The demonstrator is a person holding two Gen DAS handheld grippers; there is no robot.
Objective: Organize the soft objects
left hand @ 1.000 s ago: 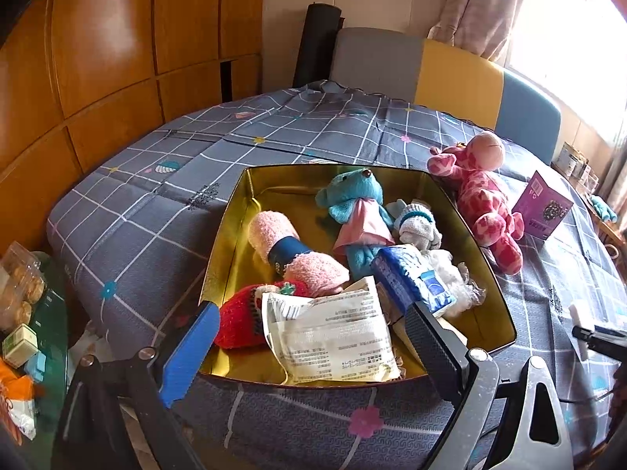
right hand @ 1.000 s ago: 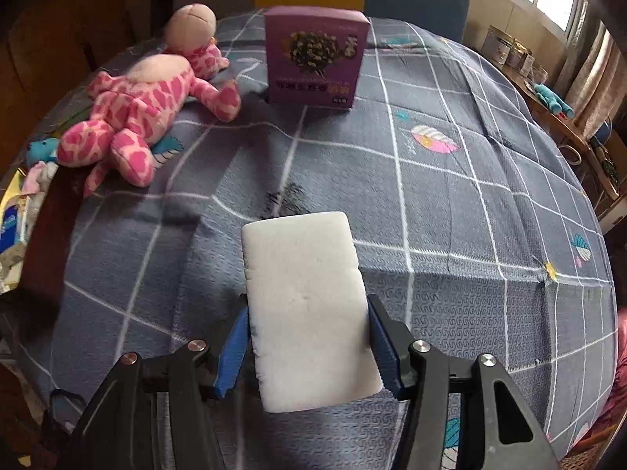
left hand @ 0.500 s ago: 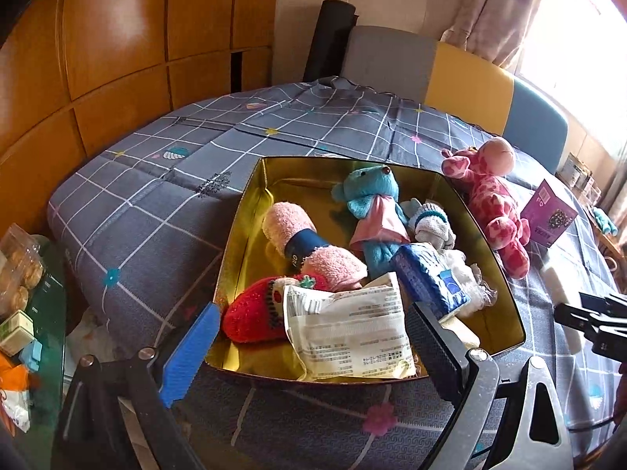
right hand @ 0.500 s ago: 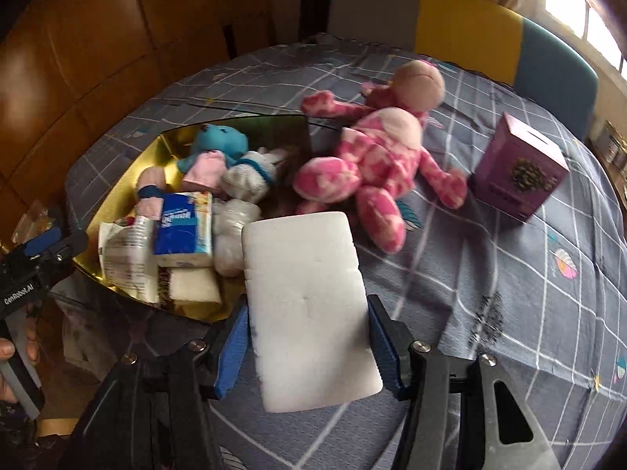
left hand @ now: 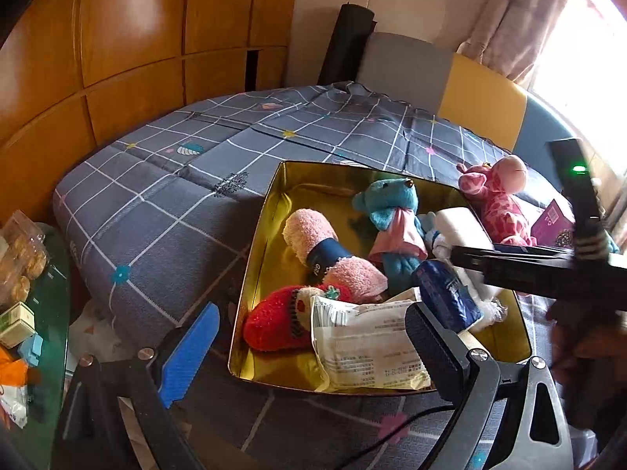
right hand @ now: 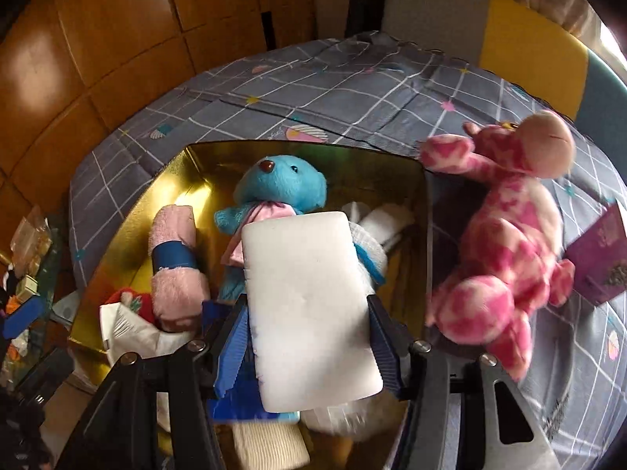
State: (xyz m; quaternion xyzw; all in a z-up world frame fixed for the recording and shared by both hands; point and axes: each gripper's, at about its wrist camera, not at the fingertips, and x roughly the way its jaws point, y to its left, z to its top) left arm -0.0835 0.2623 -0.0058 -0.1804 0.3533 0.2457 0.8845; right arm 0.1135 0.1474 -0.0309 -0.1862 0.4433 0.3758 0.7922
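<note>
Grey checked bedspread (right hand: 352,90) covers the bed; on it sits one gold tin (right hand: 129,231), already crowded. Right gripper (right hand: 309,337) hangs over the tin's near right part, fingers clamped on one white sponge block (right hand: 309,309), long axis pointing away from them. One pink plush (right hand: 505,250) lies outside, right. Left gripper (left hand: 313,348) waits near, fingers apart, empty.

Right gripper (right hand: 307,337) clamped, angled down; left gripper (left hand: 309,348) wide apart.

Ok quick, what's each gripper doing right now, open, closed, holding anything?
Left gripper: open, holding nothing.
Right gripper: shut on the white sponge, above the gold tin.
</note>
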